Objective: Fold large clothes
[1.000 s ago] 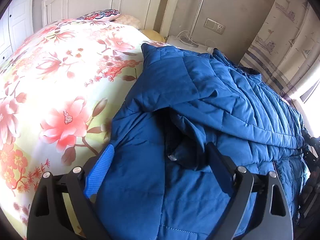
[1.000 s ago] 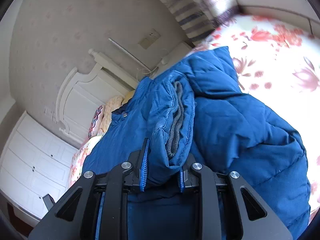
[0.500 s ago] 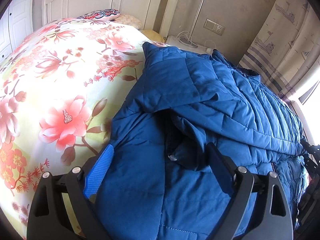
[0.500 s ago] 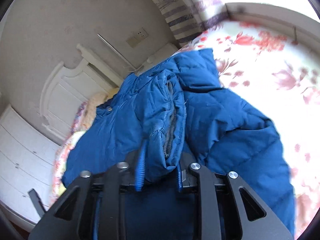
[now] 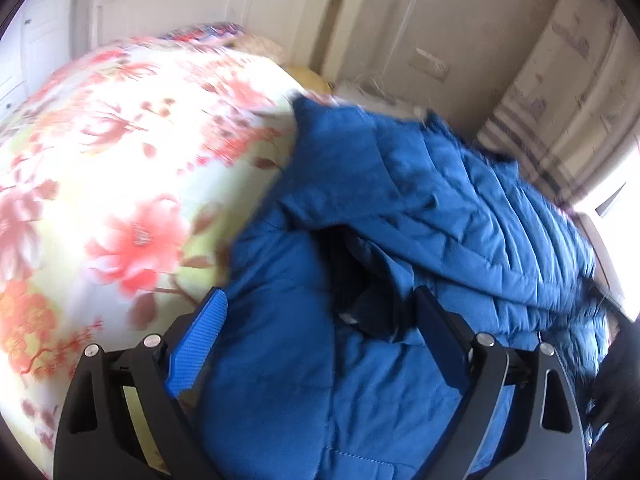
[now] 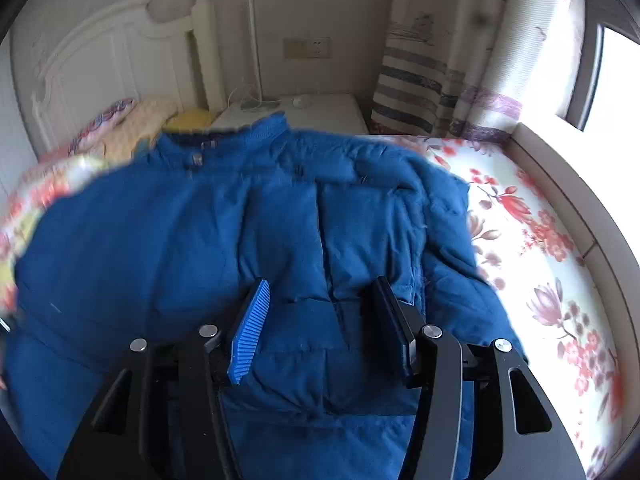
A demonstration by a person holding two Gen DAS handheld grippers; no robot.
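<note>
Lying across a bed (image 6: pixel 552 240) with a floral cover, a blue quilted jacket (image 6: pixel 200 232) is recorded, its collar (image 6: pixel 256 132) turned toward the white headboard (image 6: pixel 100 52).

Left tool (image 5: pixel 320 312): jaws are set wide and are closing slightly; jacket fabric is seen between and under them, but the pads are not pressed on it. Its ribbed blue pad (image 5: pixel 198 344) is found at the jacket's edge, beside the flowered cover. The left view is blurred.

Right tool (image 6: pixel 320 320): jaws are opening; a padded fold of the jacket is seen between them, with the pads standing off the cloth on both sides.

Surroundings: a white nightstand (image 6: pixel 320 110) is placed between the headboard and a striped curtain (image 6: pixel 416 92); a wall socket (image 6: pixel 307 47) is mounted above it; a patterned pillow (image 6: pixel 108 120) and a yellow item (image 6: pixel 190 118) are noted at the head of the bed; a window (image 6: pixel 616 80) is seen at the right.
</note>
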